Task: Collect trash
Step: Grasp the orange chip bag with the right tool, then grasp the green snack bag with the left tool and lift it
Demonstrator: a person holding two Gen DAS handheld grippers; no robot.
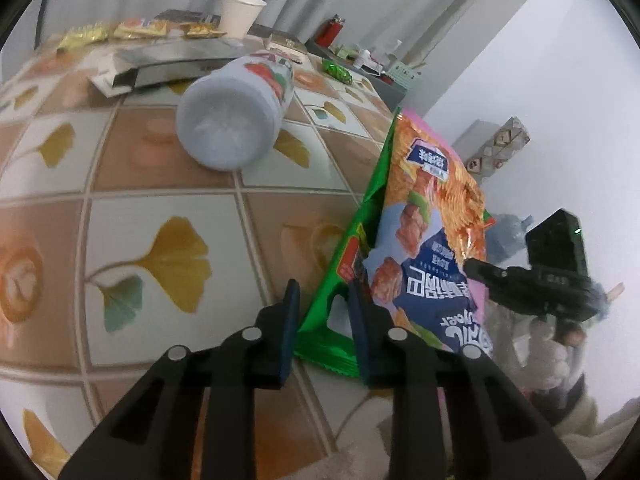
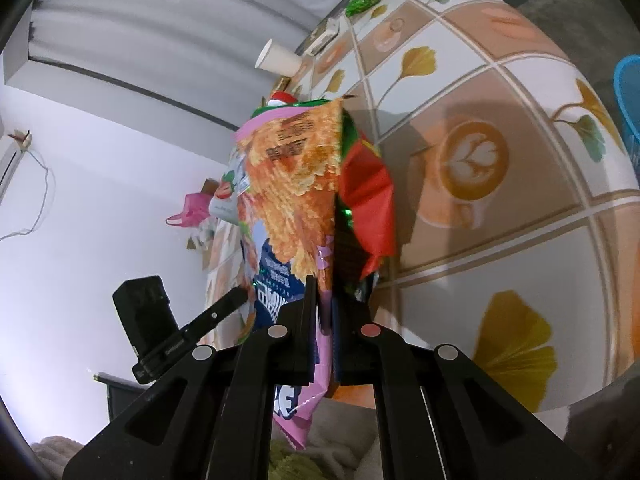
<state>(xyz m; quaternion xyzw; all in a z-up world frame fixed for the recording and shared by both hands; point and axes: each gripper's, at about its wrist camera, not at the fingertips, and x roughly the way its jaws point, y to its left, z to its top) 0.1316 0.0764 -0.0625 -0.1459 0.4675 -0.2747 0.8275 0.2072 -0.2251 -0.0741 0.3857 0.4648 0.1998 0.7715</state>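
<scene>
My right gripper (image 2: pixel 326 308) is shut on the pink bottom edge of an orange and blue snack bag (image 2: pixel 296 168), held upright off the table's edge. A green and red wrapper (image 2: pixel 366 188) is folded against its back. In the left wrist view the snack bag (image 1: pixel 432 208) stands at the right with the right gripper (image 1: pixel 472 267) pinching it. The green wrapper (image 1: pixel 320 340) hangs beside it. My left gripper (image 1: pixel 326 312) has that wrapper's lower corner between its blue pads, with a gap still showing. A white strawberry-label bottle (image 1: pixel 232 120) lies on its side on the table.
The tiled ginkgo-print table (image 1: pixel 160 176) carries a paper cup (image 1: pixel 240 14), yellow snack packets (image 1: pixel 140 28), a silver foil box (image 1: pixel 168 64), a small green wrapper (image 1: pixel 336 70) and red lighters (image 1: pixel 330 32) along the far side. A blue basket (image 2: pixel 628 96) sits beyond the table. A person's gloved hand (image 1: pixel 552 352) holds the right gripper.
</scene>
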